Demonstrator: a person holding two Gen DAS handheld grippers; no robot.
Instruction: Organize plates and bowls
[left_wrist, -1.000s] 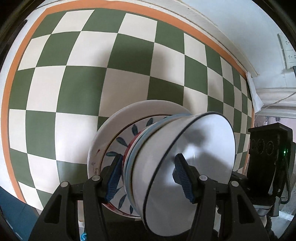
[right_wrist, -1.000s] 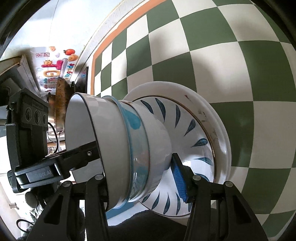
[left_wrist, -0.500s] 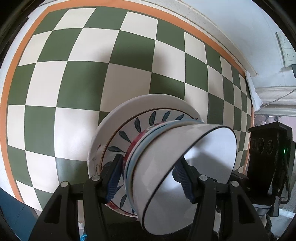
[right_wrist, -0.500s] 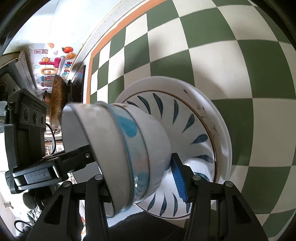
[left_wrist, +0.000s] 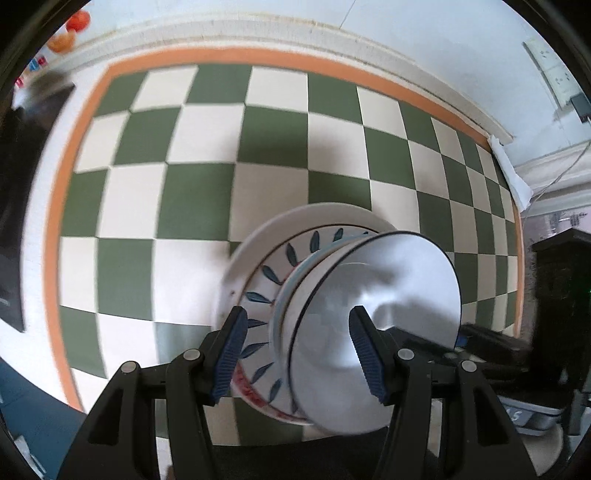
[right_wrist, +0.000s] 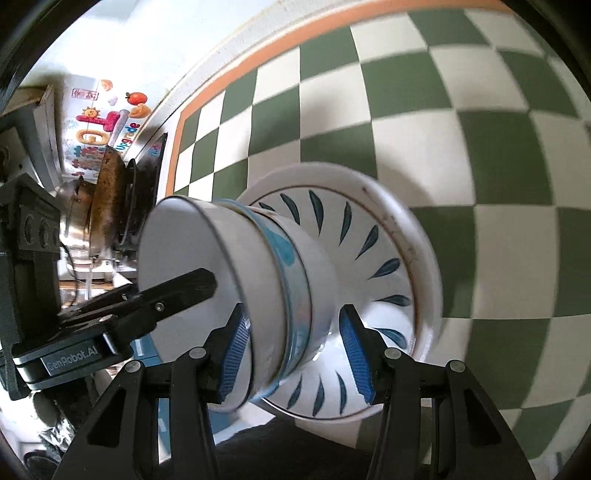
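A stack of nested white bowls (left_wrist: 373, 306) with dark and blue rims sits in a blue-leaf patterned plate (left_wrist: 266, 284), which rests on a larger white plate (left_wrist: 255, 240). My left gripper (left_wrist: 295, 354) is shut on the stack, one finger under the plates and one inside the top bowl. My right gripper (right_wrist: 291, 347) is shut on the same stack (right_wrist: 258, 266) from the other side, one finger inside the top bowl and one on the patterned plate (right_wrist: 373, 254). The stack looks tilted and raised above the checkered cloth.
A green and white checkered tablecloth (left_wrist: 207, 155) with an orange border lies below. A wall runs behind it. A dark pan and stove items (right_wrist: 110, 192) stand at the left of the right wrist view. The other gripper's body (right_wrist: 74, 332) is close by.
Both grippers and the stack have moved back and up from the cloth; more of the table's border and wall shows now. The grip is unchanged.
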